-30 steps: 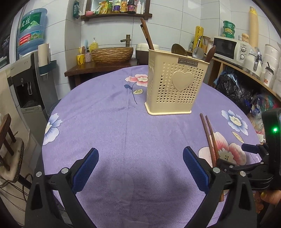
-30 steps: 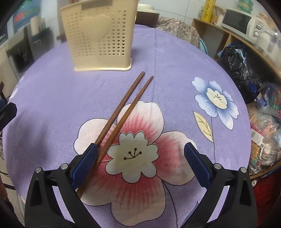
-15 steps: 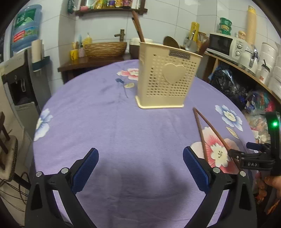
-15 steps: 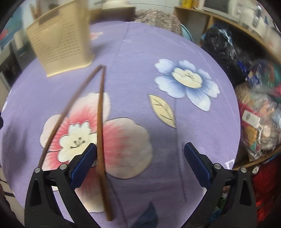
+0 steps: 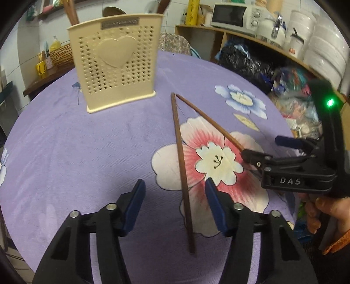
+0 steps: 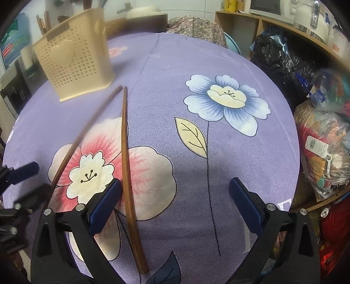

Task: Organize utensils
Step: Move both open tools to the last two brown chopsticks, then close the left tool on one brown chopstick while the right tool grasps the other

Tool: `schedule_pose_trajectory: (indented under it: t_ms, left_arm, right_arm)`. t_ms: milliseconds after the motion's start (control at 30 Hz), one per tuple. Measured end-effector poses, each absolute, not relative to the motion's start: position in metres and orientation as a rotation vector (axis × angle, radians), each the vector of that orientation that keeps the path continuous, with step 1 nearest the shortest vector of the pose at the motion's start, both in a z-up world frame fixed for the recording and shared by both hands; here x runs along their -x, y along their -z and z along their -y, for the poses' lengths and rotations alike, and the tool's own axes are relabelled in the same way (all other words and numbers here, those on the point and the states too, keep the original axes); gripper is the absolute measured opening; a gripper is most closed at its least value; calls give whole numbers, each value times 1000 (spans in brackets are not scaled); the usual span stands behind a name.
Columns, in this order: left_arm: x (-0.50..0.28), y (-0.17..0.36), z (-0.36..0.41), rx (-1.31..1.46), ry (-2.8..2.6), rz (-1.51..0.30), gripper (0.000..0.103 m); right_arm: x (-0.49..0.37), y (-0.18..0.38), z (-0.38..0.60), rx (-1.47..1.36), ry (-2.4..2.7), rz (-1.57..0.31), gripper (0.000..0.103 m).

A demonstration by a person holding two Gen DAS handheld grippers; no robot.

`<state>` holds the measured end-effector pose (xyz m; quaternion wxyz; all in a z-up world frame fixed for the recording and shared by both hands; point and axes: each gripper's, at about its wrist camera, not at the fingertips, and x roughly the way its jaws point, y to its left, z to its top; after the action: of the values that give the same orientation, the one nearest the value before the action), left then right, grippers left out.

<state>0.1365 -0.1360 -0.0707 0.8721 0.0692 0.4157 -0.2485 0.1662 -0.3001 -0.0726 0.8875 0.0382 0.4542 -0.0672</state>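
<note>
Two dark wooden chopsticks lie in a V on the purple flowered tablecloth (image 5: 65, 142), tips meeting near a cream perforated utensil holder (image 5: 116, 65) that has wooden utensils in it. The left chopstick (image 5: 180, 153) runs between the fingers of my left gripper (image 5: 175, 203), which is open with its jaws narrowed and clear of it. The right chopstick (image 6: 125, 153) lies just inside the left finger of my right gripper (image 6: 175, 196), which is wide open. The right gripper (image 5: 260, 146) also shows in the left wrist view. The holder (image 6: 74, 65) stands at the far left in the right wrist view.
A shelf with a microwave (image 5: 236, 17) and white containers runs along the right. Black and coloured bags (image 6: 284, 65) crowd the floor past the table's right edge. A wicker basket (image 5: 63, 54) sits on a side table behind. A person's hand (image 5: 323, 209) holds the right gripper.
The chopsticks, side by side before, now spread into a V. My left gripper has moved right over one chopstick and its jaws have narrowed. The right gripper has swung right.
</note>
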Motion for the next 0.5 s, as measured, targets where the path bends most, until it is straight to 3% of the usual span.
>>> schedule_pose_trajectory:
  t_ms: [67, 133, 233, 500]
  left_arm:
    - [-133, 72, 140, -179, 497, -849, 45]
    - [-132, 73, 143, -220, 462, -827, 26]
    - [-136, 73, 134, -217, 431, -822, 8]
    - [-132, 70, 72, -111, 352, -844, 8]
  right_arm:
    - [-165, 73, 300, -77, 138, -940, 97]
    - [-165, 72, 299, -71, 139, -934, 97]
    - [-164, 72, 295, -51, 141, -927, 96]
    - [-164, 69, 287, -16, 145, -920, 94]
